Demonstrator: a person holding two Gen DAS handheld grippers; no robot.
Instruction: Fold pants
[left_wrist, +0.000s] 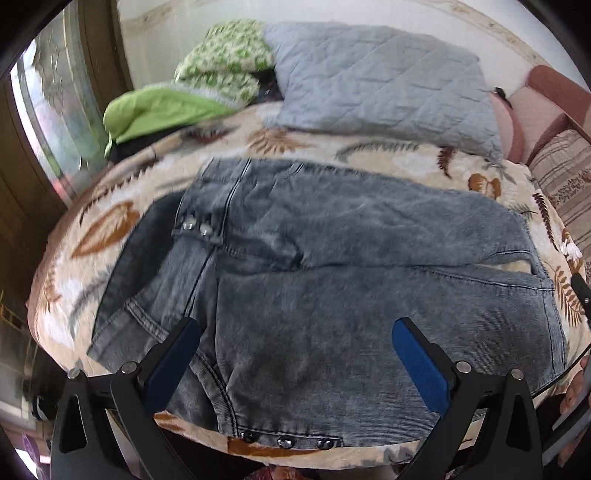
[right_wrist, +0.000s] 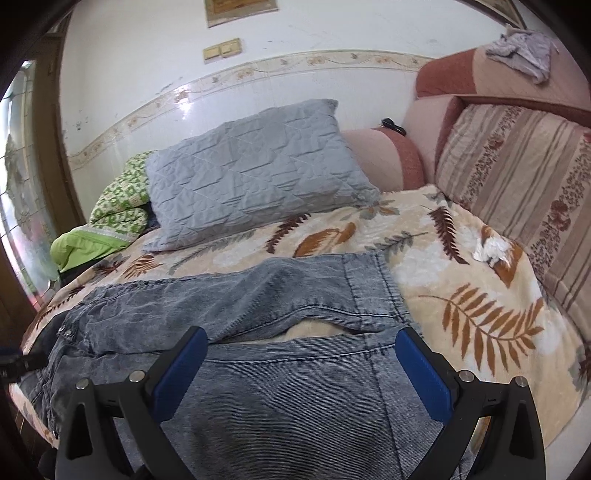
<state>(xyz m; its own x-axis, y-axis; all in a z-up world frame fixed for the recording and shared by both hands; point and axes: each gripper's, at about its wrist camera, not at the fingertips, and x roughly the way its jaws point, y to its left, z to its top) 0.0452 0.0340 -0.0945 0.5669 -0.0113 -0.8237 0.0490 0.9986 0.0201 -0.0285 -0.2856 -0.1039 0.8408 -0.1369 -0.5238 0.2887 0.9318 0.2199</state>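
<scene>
The jeans (left_wrist: 332, 295) are spread across the leaf-print blanket (left_wrist: 110, 229), filling the middle of both views. Left gripper (left_wrist: 295, 365) and right gripper (right_wrist: 301, 373) both hang wide open over the denim, gripping nothing, and a grey pillow (right_wrist: 251, 173) sits in the upper middle

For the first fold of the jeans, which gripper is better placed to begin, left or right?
Probably the right gripper. It hangs open over the hem end of the near leg of the jeans, easy to lift toward the waist. The left gripper, also open, is over the bulkier waist part.
</scene>
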